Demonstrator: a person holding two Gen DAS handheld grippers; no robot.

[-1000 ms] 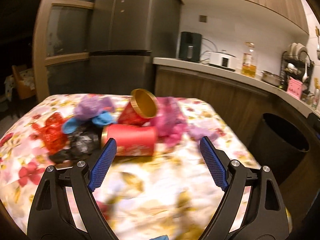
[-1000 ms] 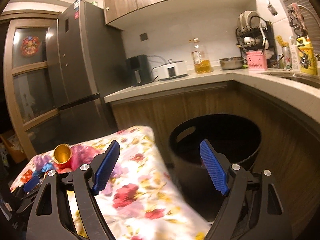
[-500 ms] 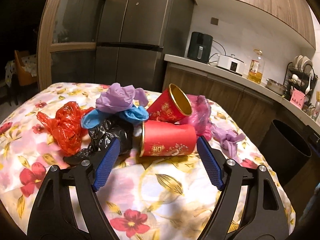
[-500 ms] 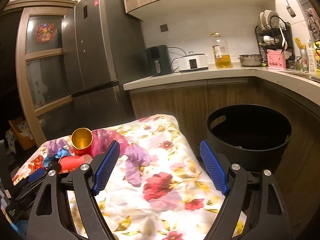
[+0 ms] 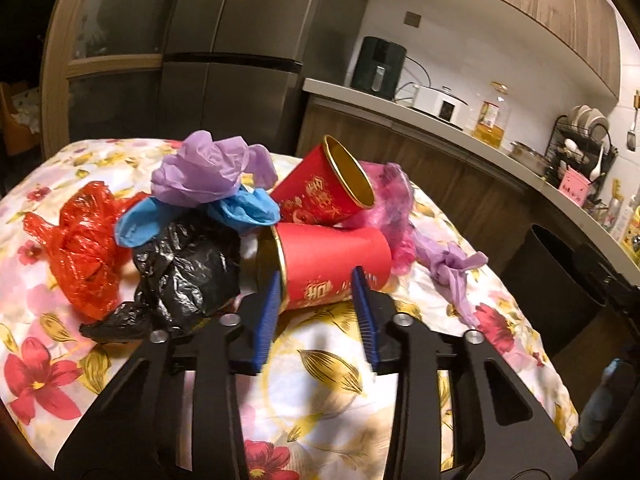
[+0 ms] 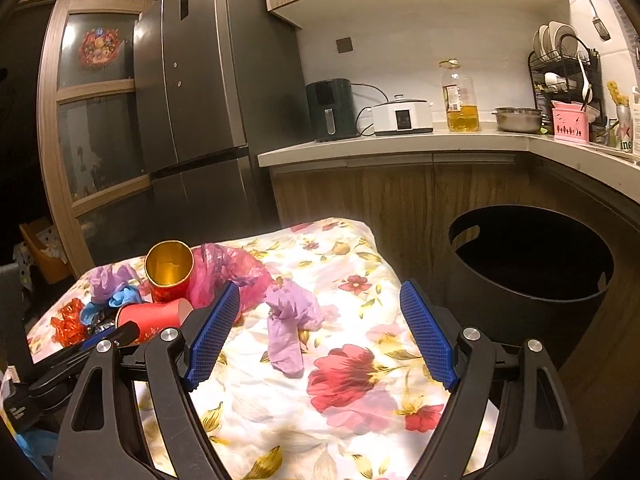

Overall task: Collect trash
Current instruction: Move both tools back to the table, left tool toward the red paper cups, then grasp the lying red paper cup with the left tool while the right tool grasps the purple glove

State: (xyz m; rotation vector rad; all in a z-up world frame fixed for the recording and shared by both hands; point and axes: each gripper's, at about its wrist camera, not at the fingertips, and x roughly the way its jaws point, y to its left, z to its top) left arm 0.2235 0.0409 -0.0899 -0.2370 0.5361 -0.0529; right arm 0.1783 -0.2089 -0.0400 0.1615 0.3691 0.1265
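Trash is piled on the flowered tablecloth (image 5: 328,380). A red paper cup (image 5: 332,256) lies on its side with its gold rim to the left, and a second red cup (image 5: 320,196) leans on top of it. My left gripper (image 5: 317,274) is closing. Its pad tips reach the lying cup's near side, one at the rim and one against the body, and the cup shows no dent. Around the cups lie a black bag (image 5: 184,272), a red bag (image 5: 80,248), a blue glove (image 5: 240,208), a purple glove (image 5: 208,172) and a pink bag (image 5: 394,208). My right gripper (image 6: 320,292) hangs open over another purple glove (image 6: 288,320).
A black round bin (image 6: 520,304) stands on the floor right of the table, under the curved counter (image 6: 400,146). A tall fridge (image 6: 216,100) and a glass door (image 6: 96,120) are behind the table. Appliances, an oil bottle and a dish rack sit on the counter.
The left gripper moved in on the lying red cup and its jaws narrowed sharply around the cup's near side. The right gripper swung left from the bin to over the table.
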